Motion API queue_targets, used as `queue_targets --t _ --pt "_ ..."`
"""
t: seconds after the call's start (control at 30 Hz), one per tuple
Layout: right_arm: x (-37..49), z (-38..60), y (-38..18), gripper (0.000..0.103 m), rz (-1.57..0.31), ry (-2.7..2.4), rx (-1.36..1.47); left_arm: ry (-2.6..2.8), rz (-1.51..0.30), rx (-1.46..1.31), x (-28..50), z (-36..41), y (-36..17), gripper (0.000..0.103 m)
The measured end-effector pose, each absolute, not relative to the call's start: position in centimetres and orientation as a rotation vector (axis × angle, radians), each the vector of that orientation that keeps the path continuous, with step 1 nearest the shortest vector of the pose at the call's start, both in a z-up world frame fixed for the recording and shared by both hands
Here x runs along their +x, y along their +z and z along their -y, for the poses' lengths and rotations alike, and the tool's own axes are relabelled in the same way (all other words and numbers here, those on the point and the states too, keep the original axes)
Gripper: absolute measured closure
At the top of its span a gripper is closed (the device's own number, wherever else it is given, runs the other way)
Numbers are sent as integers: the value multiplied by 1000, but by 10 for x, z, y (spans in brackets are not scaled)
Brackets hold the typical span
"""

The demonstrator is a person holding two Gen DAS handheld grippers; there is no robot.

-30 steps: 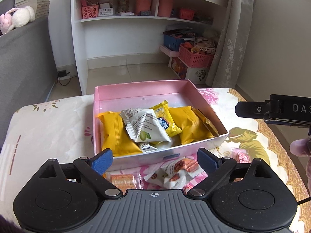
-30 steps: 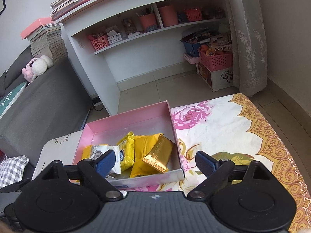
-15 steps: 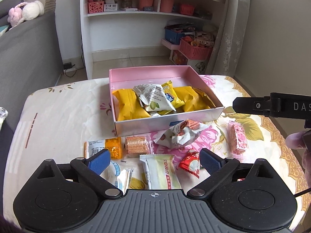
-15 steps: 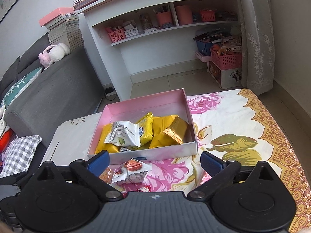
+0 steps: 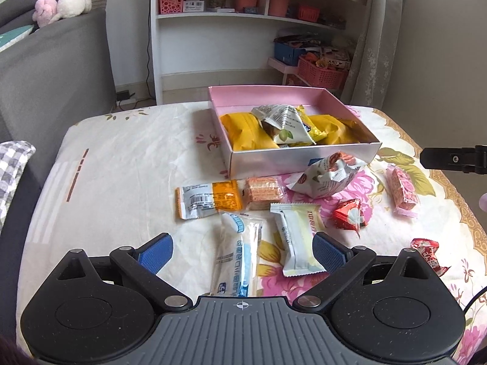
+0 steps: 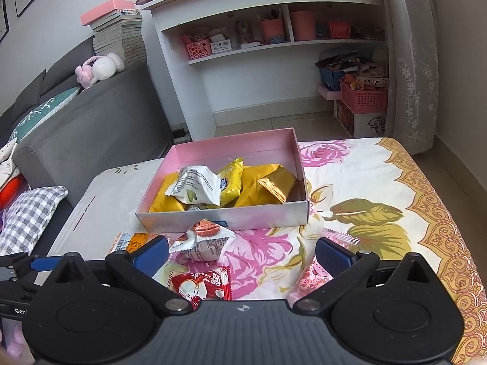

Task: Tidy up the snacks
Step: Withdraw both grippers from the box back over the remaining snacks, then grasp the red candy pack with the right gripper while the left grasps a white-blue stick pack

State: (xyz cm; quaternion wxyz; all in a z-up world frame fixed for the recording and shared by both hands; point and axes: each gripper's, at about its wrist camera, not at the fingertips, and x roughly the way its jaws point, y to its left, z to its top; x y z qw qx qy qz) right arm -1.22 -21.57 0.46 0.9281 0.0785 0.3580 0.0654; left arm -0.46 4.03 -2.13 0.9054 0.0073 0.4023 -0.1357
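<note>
A pink box on the table holds several yellow and white snack packets. Loose snacks lie in front of it: an orange-white packet, a wafer, a white walnut packet, a cream packet, a blue-white stick packet, red packets and a pink bar. My left gripper is open and empty above the near packets. My right gripper is open and empty, over the red packet.
The table carries a floral cloth. A grey sofa stands to the left with a checked cushion. A white shelf unit and pink baskets stand behind. The right gripper's body shows at the left view's right edge.
Both grippers have drawn back from the box toward the near table edge and risen, bringing the loose snacks in front of the box into view. Both stay open.
</note>
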Motion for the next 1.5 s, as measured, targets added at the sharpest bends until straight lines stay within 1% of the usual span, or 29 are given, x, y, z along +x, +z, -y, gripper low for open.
queue_targets --t 0.2,0.5,0.67,0.8,1.0,1.03,1.1,1.17,1.23,1.27,1.33,1.37,1.43,1.47,1.5 --pt "-20 216 -5 7 -758 148 96 -276 -840 18 -8 -49 -29 4" --pt "-29 221 -18 7 -814 129 19 -313 -845 55 -11 -43 -39 4" --pt "-27 228 -29 7 -928 62 47 -332 -859 83 -9 -39 -48 4" --pt "-23 230 -49 7 -1078 35 119 -331 -876 83 -2 -39 -55 5" --pt "-21 229 -71 10 -1226 36 239 -304 -923 38 11 -41 -64 6" --pt "-21 229 -74 8 -1242 36 257 -299 -929 32 13 -41 -65 8" --pt "-22 225 -73 9 -1237 27 233 -294 -939 28 17 -40 -67 12" --pt "-23 220 -73 13 -1236 16 198 -288 -943 38 19 -38 -68 18" --pt "-24 212 -73 22 -1227 1 136 -278 -961 50 21 -36 -71 31" --pt "-25 207 -73 26 -1220 -3 102 -273 -972 54 22 -36 -73 35" --pt "-28 198 -72 42 -1201 -10 32 -260 -969 77 22 -34 -73 46" --pt "-29 193 -72 47 -1189 -6 4 -259 -970 89 22 -34 -73 48" --pt "-31 188 -69 69 -1172 19 -3 -265 -968 85 22 -35 -72 59" --pt "-31 186 -69 70 -1168 22 -8 -265 -969 81 22 -35 -71 62" --pt "-31 185 -68 72 -1166 28 -9 -265 -971 76 22 -36 -71 66"
